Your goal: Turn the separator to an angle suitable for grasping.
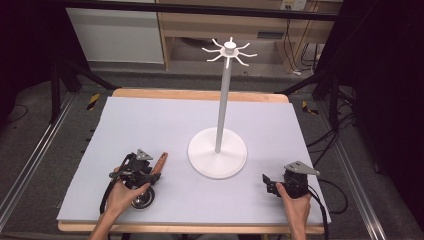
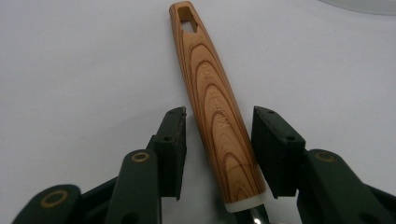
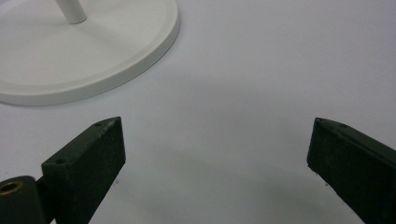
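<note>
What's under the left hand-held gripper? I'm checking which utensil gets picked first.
A wood-grain handle lies between the open jaws of the left hand-held gripper, flat on the grey mat. A shiny metal end peeks out; hand and gripper cover its shape.

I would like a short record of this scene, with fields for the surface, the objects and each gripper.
surface: grey mat on a wooden table
stand: white pole stand with hooks on top, upright mid-table
utensil: wooden handle lying flat, metal end near the person
left gripper: open, jaws on either side of the handle
right gripper: open, empty, beside the stand's base
</note>
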`<state>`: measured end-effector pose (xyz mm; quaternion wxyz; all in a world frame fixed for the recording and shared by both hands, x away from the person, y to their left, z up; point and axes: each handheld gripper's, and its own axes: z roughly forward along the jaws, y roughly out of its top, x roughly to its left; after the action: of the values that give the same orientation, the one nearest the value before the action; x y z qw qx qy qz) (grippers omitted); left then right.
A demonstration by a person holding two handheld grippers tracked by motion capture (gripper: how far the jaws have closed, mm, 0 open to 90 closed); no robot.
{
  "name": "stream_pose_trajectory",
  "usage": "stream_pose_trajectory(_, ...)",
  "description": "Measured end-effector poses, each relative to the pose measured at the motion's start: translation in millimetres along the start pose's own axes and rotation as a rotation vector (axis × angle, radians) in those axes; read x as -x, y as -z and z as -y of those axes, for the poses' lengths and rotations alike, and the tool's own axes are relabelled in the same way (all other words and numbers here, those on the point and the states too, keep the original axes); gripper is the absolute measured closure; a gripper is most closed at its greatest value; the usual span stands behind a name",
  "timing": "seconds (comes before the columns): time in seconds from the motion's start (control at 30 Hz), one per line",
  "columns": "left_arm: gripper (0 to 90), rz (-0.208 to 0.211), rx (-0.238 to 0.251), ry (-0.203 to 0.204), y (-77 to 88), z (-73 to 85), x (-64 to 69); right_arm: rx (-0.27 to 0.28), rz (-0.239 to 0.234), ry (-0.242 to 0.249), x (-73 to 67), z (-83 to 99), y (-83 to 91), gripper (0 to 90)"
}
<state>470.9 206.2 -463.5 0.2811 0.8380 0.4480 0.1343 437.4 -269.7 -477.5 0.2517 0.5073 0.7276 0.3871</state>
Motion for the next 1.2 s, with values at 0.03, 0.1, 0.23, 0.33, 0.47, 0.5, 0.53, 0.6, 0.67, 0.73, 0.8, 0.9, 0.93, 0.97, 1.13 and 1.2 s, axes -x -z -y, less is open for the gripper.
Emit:
stream_pose_trajectory(0.03, 56.8, -0.001, -0.001, 0.000, 0.1, -0.1, 0.2, 0.000, 0.000, 0.000, 0.1, 0.0, 0.0, 4.8)
stream_pose_trajectory(0.1, 58.1, -0.004, -0.002, -0.002, 0.0, 0.0, 0.9, -0.001, 0.001, 0.001, 0.1, 0.0, 0.0, 4.9)
stream_pose_trajectory(0.23, 59.1, -0.017, -0.011, -0.004, -0.2, -0.7, 3.0, -0.003, -0.002, -0.002, -0.2, 0.1, -0.4, 4.9)
stream_pose_trajectory(0.33, 60.4, -0.010, -0.013, 0.011, 0.8, -0.7, 1.7, -0.005, -0.004, -0.001, -0.7, 0.3, -0.9, 4.9)
stream_pose_trajectory(0.47, 62.3, 0.012, -0.018, 0.029, 3.0, 0.9, -1.3, -0.009, -0.010, -0.009, -1.2, 0.2, -0.8, 4.9)
stream_pose_trajectory(0.5, 62.7, 0.019, -0.025, 0.027, 3.8, 0.9, -1.8, -0.010, -0.010, -0.007, -1.1, 0.2, -1.0, 4.9)
stream_pose_trajectory(0.53, 63.1, 0.022, -0.026, 0.029, 4.1, 1.3, -1.8, -0.011, -0.012, -0.006, -1.2, 0.2, -1.1, 4.9)
stream_pose_trajectory(0.6, 63.8, 0.025, -0.029, 0.026, 4.7, 1.7, -1.3, -0.011, -0.013, -0.006, -1.2, 0.3, -1.1, 5.0)
stream_pose_trajectory(0.67, 64.9, 0.034, -0.039, 0.017, 5.8, 1.9, -0.4, -0.009, -0.012, -0.004, -1.0, 0.2, -1.0, 5.0)
stream_pose_trajectory(0.73, 66.2, 0.042, -0.039, 0.009, 6.1, 2.5, 1.9, -0.007, -0.009, -0.005, -0.8, 0.2, -0.8, 5.0)
stream_pose_trajectory(0.8, 67.0, 0.041, -0.045, -0.007, 6.6, 2.7, 5.4, -0.007, -0.008, -0.004, -0.7, 0.4, -0.8, 4.9)
stream_pose_trajectory(0.9, 67.4, 0.032, -0.047, -0.031, 6.5, 2.7, 9.5, -0.008, -0.008, -0.002, -0.6, 0.4, -1.1, 4.9)
stream_pose_trajectory(0.93, 67.4, 0.029, -0.049, -0.034, 6.6, 2.7, 10.3, -0.010, -0.014, -0.006, -0.8, 0.1, -0.6, 4.9)
stream_pose_trajectory(0.97, 67.4, 0.028, -0.049, -0.036, 6.5, 2.7, 10.7, -0.010, -0.015, -0.006, -0.7, 0.1, -0.7, 5.0)
stream_pose_trajectory(1.13, 67.2, 0.027, -0.052, -0.048, 6.8, 2.4, 11.0, -0.009, -0.014, -0.009, -0.4, 0.1, -0.6, 4.9)
stream_pose_trajectory(1.2, 66.3, 0.025, -0.051, -0.055, 6.7, 2.0, 11.8, -0.006, -0.010, -0.005, -0.1, 0.3, -1.0, 4.9)
